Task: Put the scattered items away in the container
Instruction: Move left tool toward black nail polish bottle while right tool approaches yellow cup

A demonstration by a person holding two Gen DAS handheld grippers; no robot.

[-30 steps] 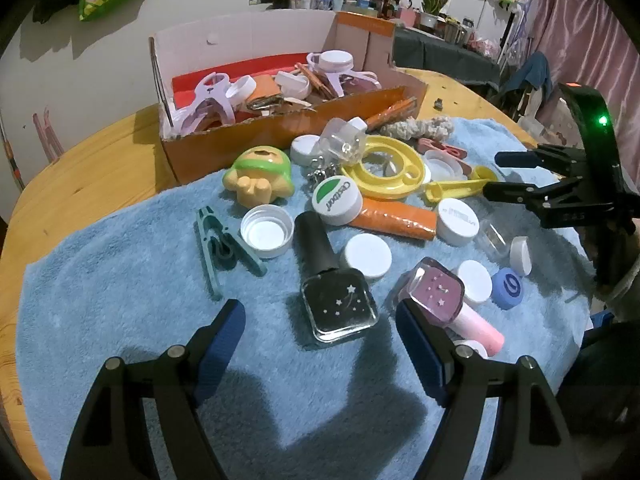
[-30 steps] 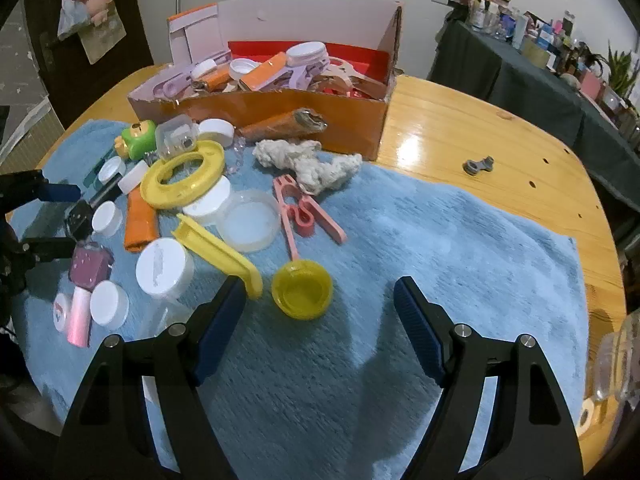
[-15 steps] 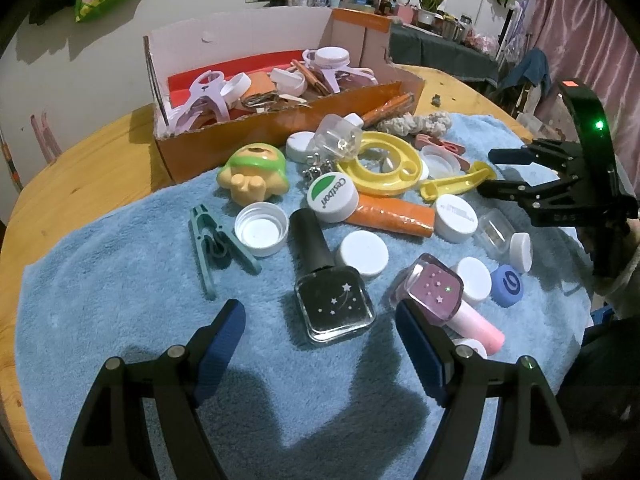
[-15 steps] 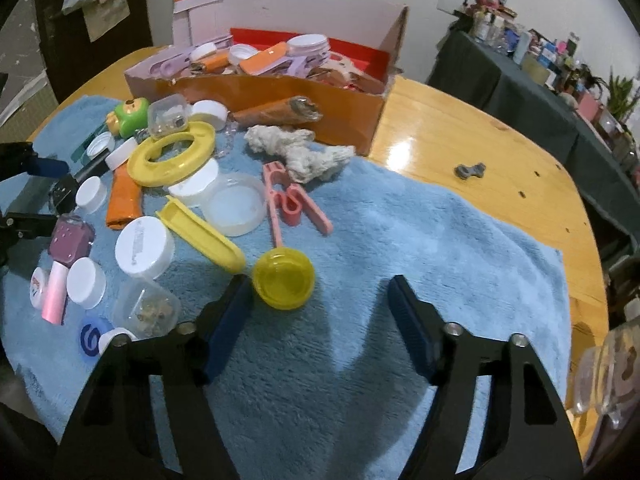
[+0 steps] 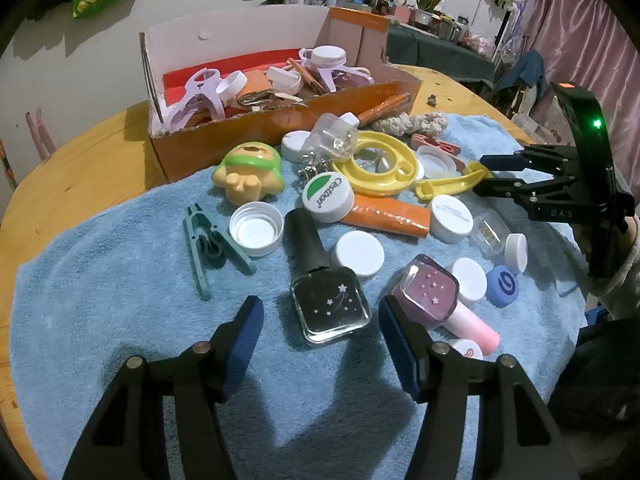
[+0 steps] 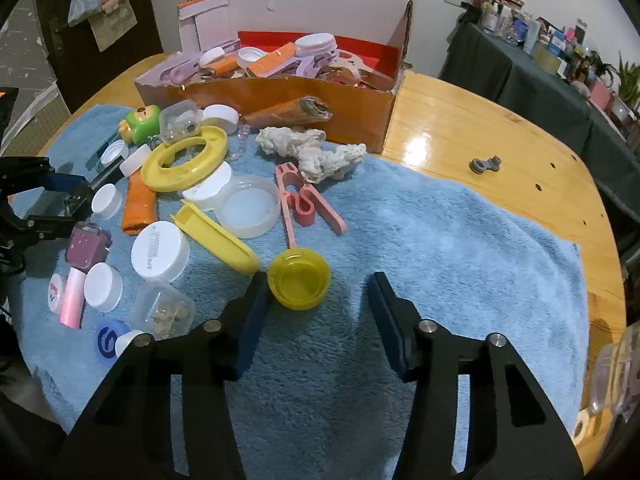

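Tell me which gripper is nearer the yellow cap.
Right. The right gripper straddles the yellow cap, jaws closing, cap at its left pad. The left gripper sits across the clutter, closing around the black bottle.

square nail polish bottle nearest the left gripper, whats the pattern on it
Black bottle with small white stars, one a shooting star; black cap. Clearest in the left wrist view.
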